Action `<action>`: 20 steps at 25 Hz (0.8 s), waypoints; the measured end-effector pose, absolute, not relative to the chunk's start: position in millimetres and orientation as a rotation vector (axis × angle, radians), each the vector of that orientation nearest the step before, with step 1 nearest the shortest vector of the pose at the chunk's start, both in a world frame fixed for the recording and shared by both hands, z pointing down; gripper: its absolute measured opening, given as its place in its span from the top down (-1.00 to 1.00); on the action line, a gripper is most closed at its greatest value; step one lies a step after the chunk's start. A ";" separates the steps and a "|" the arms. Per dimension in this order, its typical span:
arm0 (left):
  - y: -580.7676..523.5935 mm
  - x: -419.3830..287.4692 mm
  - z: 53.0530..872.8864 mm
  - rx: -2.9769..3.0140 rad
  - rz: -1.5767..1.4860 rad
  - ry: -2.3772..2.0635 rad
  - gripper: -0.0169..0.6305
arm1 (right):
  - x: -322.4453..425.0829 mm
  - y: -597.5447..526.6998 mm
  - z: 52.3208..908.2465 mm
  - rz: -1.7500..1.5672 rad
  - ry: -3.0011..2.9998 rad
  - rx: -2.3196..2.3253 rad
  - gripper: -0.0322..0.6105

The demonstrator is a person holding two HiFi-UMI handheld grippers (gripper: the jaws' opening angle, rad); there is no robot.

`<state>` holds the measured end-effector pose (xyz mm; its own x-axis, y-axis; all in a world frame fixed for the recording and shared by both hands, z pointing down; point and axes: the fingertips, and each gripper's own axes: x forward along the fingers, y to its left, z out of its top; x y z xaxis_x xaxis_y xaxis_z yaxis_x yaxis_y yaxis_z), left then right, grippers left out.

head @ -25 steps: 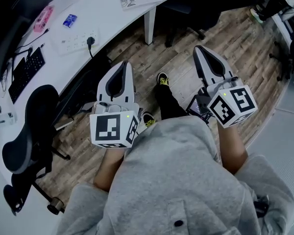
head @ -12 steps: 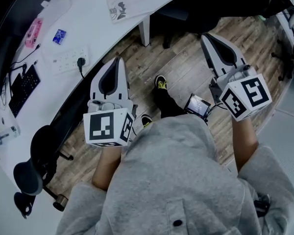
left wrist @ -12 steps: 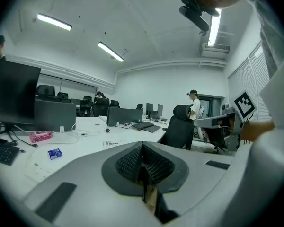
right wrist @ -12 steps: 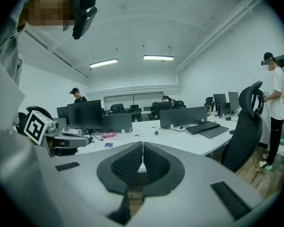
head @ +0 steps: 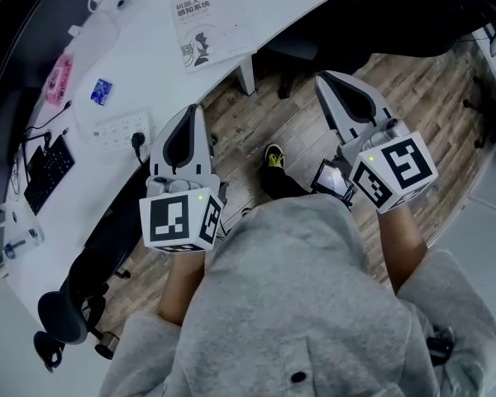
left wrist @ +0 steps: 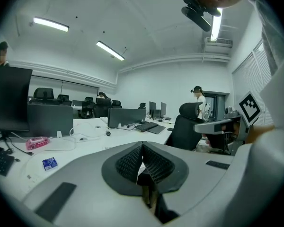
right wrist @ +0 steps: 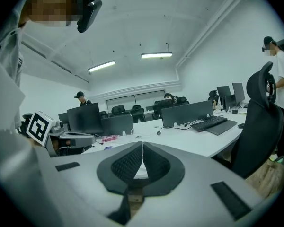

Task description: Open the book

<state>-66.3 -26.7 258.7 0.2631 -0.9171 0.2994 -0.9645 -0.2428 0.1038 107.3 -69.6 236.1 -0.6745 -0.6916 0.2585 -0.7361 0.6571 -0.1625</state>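
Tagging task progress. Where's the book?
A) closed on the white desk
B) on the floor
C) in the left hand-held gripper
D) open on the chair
A: the book lies closed, cover up, on the white desk; the left hand-held gripper and right hand-held gripper are both shut, empty, away from it.

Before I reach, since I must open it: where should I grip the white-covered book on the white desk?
Its near right corner, from the white desk's front edge: the white-covered book lies closed, flat, cover up, print upright toward you, so the spine is probably left.
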 end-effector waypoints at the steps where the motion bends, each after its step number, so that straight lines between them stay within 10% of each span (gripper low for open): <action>1: -32.5 -66.2 257.7 2.268 0.259 -1.748 0.91 | 106.0 -74.9 236.4 0.390 -2.704 1.170 0.81; 20: -87.7 -56.9 255.7 2.205 0.278 -1.836 0.91 | 106.8 -133.7 242.1 0.497 -2.772 1.109 0.81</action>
<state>-56.9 -87.7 255.7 0.1840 -0.9335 0.3079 -0.9828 -0.1689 0.0752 106.8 -133.7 242.1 -0.7258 -0.6500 0.2250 -0.6877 0.6786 -0.2579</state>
